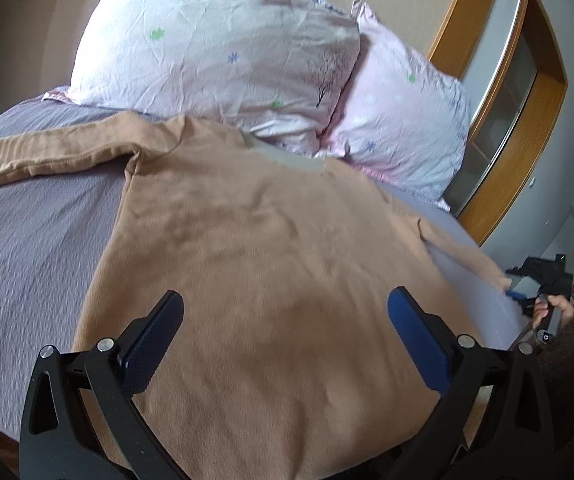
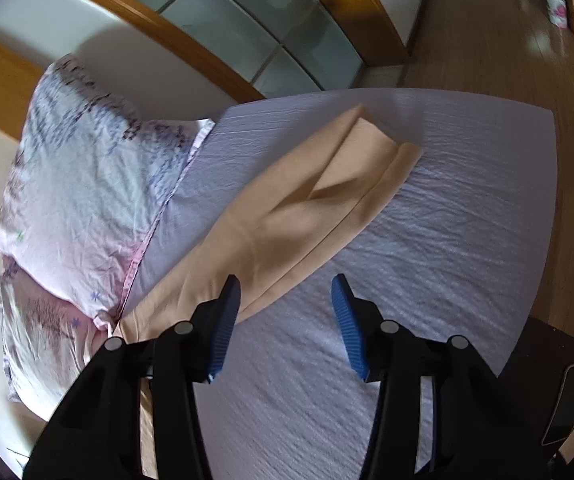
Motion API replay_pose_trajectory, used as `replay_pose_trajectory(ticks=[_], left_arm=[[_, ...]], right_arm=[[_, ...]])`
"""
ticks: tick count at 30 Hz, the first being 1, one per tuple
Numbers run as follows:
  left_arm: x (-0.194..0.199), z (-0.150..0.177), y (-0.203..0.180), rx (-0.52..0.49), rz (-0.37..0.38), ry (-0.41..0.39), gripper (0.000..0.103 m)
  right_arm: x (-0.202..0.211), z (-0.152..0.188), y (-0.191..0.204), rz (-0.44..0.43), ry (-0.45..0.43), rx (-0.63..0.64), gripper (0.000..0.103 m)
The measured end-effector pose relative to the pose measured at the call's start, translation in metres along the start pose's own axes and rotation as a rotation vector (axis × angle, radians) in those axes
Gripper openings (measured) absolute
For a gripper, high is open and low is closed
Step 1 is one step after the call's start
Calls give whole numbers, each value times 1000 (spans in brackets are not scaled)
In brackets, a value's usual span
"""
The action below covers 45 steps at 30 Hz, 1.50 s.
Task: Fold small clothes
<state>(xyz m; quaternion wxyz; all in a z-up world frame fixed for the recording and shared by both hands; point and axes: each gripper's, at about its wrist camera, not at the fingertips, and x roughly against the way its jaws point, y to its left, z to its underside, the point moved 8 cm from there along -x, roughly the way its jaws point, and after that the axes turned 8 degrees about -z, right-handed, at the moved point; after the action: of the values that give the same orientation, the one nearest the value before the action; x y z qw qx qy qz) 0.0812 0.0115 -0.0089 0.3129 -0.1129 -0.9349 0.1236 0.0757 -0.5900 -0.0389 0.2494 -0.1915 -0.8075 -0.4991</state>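
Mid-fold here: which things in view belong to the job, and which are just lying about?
Job:
tan shirt, spread on the bed
its sleeve
left gripper, open
right gripper, open

Lying about:
two pillows
bedsheet
glass door
phone

Tan long-sleeved top (image 1: pixel 255 248) spread flat on the lilac bed (image 1: pixel 27 248), neckline toward the pillows (image 1: pixel 215 48), sleeves stretched outward

A big bed (image 2: pixel 467 208) has a light purple sheet. Two flowery pillows (image 1: pixel 223 48) lean on a tan wall (image 1: pixel 47 40). The floor (image 2: pixel 487 32) is wood.
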Motion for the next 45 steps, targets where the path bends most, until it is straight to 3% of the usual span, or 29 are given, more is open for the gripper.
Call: replay_pose_trajectory(ticks=[3, 6, 8, 9, 11, 13, 16, 19, 23, 25, 28, 29, 30, 31, 33, 37, 40, 45], left_arm=[[4, -19, 3, -3, 17, -80, 102], [1, -31, 11, 2, 12, -101, 102], [2, -34, 21, 27, 24, -102, 102], [2, -36, 29, 49, 34, -103, 102], [3, -41, 47, 110, 52, -106, 102], [2, -48, 69, 171, 46, -106, 102], [7, -57, 97, 237, 59, -123, 102], [16, -67, 123, 299, 54, -151, 102], [31, -76, 163, 397, -8, -169, 102], [37, -77, 183, 467, -18, -165, 102], [44, -73, 217, 574, -41, -160, 102], [46, -70, 231, 616, -58, -156, 102], [48, -67, 243, 650, -72, -150, 102], [50, -64, 255, 677, -88, -145, 102], [55, -61, 280, 727, -141, -141, 102], [56, -59, 318, 815, -214, -128, 100], [52, -57, 338, 894, -245, -101, 93], [48, -54, 360, 967, -329, -58, 83]], right_arm=[[-20, -9, -12, 25, 7, -67, 43], [-27, -16, -12, 38, -25, -112, 37], [-33, -21, -15, 32, -48, -146, 26], [-37, -27, -19, 37, -47, -153, 9], [-41, -32, -21, 43, -49, -138, 6], [-36, -36, 7, 39, -94, -34, 6], [-17, -16, 114, -72, -152, 288, 6], [-9, 59, 248, -288, -90, 591, 6], [-20, 202, 369, -526, 108, 876, 6], [-37, 280, 401, -599, 247, 972, 7], [-80, 411, 406, -561, 575, 1152, 16], [-83, 430, 400, -547, 626, 1171, 18], [-87, 445, 396, -546, 656, 1180, 28], [-85, 450, 393, -559, 650, 1181, 44], [-87, 437, 395, -572, 600, 1165, 61], [-83, 391, 389, -571, 549, 1115, 66], [-73, 370, 378, -560, 534, 1091, 68], [-66, 368, 366, -583, 552, 1063, 70]])
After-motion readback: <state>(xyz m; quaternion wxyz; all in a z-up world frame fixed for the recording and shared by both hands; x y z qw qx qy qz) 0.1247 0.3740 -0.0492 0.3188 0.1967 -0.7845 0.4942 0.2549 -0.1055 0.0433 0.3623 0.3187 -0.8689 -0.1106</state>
